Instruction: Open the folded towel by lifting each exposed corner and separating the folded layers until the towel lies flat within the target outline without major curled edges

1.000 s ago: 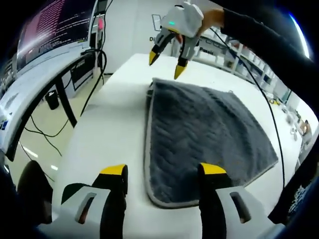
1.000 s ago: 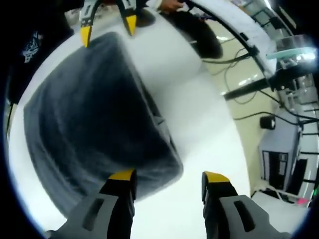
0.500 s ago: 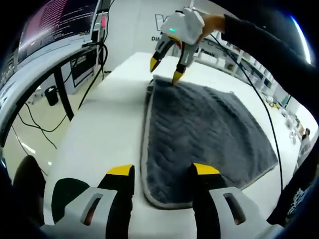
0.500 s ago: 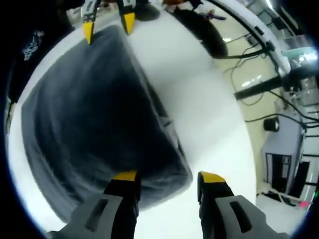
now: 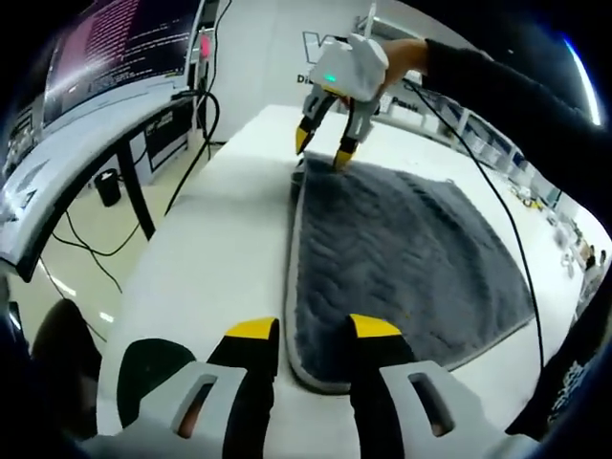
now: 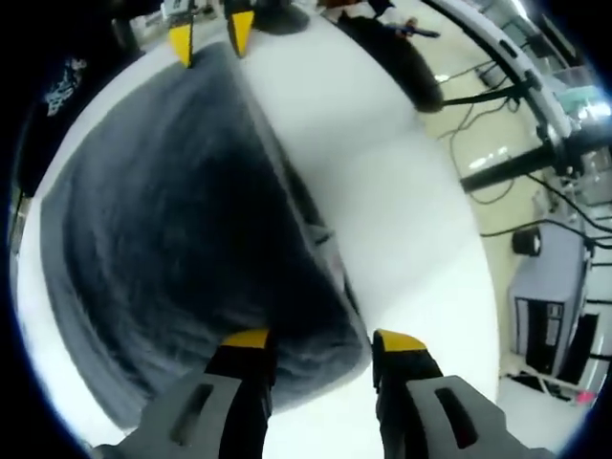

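A folded grey towel (image 5: 402, 253) is seen lying on a white worktop (image 5: 220, 249), its herringbone-textured top layer edged with a lighter hem. In the left gripper view, the left gripper (image 5: 314, 332) is held low at the towel's near corner, its yellow-tipped fingers (image 5: 252, 331) parted by a narrow gap that straddles the rounded corner edge; nothing can be seen to be gripped, and whether the tips touch the cloth cannot be told. At the far corner of the towel, the right gripper (image 5: 320, 148) is seen held by a hand (image 5: 406, 55) in a dark sleeve, its two fingers parted and pointing down, one tip over the towel's edge and the other just beside it over the worktop. In the right gripper view, the right gripper (image 6: 323, 339) is seen with its fingers (image 6: 400, 341) open on either side of the towel (image 6: 182, 220) corner, the layered fold edges visible just ahead of them, with nothing clamped. The left gripper (image 6: 209, 35) appears at the opposite corner, tips parted. To the side of the worktop, a monitor (image 5: 115, 43) with lines of text and dangling black cables (image 5: 196, 124) are visible above a pale floor.
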Demonstrator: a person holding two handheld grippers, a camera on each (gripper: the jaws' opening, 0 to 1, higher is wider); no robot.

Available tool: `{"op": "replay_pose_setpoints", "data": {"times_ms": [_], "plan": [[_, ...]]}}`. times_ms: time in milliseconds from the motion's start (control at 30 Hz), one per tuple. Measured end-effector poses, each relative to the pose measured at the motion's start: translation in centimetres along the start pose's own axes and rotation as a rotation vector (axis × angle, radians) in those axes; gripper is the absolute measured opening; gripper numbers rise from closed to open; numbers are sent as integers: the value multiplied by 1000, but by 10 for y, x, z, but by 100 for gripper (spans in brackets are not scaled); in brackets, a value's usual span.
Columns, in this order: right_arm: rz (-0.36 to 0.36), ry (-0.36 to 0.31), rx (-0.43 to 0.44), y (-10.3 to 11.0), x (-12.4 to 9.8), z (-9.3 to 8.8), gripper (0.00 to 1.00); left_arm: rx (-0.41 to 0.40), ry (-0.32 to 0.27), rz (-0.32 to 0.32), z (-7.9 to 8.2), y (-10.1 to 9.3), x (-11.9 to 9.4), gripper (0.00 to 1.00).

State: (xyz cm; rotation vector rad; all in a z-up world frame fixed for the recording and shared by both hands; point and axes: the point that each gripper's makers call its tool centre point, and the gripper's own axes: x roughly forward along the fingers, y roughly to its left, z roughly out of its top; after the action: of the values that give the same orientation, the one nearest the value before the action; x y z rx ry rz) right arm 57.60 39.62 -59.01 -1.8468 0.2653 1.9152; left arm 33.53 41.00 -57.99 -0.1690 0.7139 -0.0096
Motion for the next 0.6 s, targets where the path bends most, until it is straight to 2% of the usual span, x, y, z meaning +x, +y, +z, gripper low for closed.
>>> {"op": "replay_pose_setpoints", "data": {"times_ms": [100, 233, 333, 433, 533, 600], "plan": [[3, -12, 15, -3, -3, 0, 31, -11, 6, -19, -3, -2, -1, 20], [4, -4, -2, -7, 2, 0, 28, -17, -16, -9, 1, 0, -3, 7], [11, 8, -10, -7, 3, -1, 26, -17, -19, -12, 1, -1, -4, 4], [7, 16, -21, -8, 1, -1, 15, -9, -30, -15, 3, -3, -8, 3], [11, 12, -17, -5, -4, -1, 10, -4, -38, -18, 4, -4, -8, 2], [-12, 18, -20, -7, -10, -2, 3, 8, -33, -25, 3, -7, -7, 1]]}}
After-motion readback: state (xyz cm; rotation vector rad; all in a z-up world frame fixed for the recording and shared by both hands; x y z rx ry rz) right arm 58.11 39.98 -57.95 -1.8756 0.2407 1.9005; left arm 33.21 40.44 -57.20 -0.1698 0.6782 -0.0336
